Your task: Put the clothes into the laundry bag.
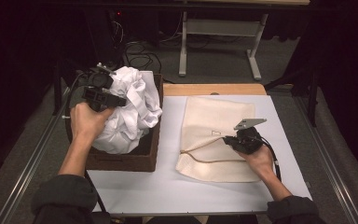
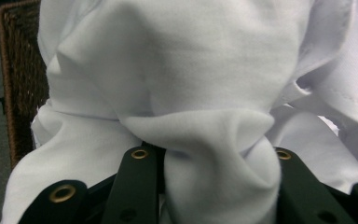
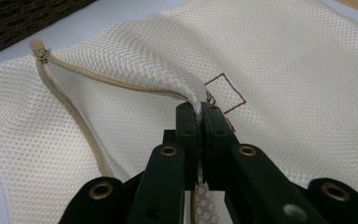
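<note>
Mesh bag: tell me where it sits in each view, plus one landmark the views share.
High view: the mesh bag lies flat right of centre on the white table, its upper layer pinched by the right gripper.
Left gripper view: not in it.
Right gripper view: the bag spans the frame, zipper at left.
Shared landmark: the wicker basket, seen in all three.

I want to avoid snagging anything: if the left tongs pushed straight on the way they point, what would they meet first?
More of the white cloth that the left tongs already grip; it bulges right ahead. Behind it probably comes the wicker basket, though depth is unclear.
</note>
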Demonstrator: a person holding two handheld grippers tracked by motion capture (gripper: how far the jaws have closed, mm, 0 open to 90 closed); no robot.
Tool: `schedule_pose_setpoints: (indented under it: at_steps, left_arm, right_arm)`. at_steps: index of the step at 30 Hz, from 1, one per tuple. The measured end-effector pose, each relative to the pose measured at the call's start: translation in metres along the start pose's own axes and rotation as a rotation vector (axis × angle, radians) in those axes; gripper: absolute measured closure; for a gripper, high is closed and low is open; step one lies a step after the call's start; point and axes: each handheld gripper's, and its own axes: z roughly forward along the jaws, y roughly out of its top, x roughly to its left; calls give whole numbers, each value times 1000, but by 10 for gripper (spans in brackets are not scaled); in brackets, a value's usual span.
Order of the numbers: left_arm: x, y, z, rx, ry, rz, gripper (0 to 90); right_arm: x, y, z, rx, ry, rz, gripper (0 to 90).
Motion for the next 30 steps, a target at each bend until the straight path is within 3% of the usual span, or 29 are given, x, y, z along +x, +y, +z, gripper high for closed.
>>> schedule_pose_setpoints:
  at_steps: [10,23,30]
  left_arm:
    - [-14,10,-16,-34,-28,26,680]
    - [-63,28,-21,-28,-143,150,677]
    - [-90,31,-15,-15,-211,204,674]
  right_arm:
    - [-1,0,-1,-10,0,0,879]
    - [-7,2,1,-5,-12,13,880]
    - [-12,6,0,1,-28,30,880]
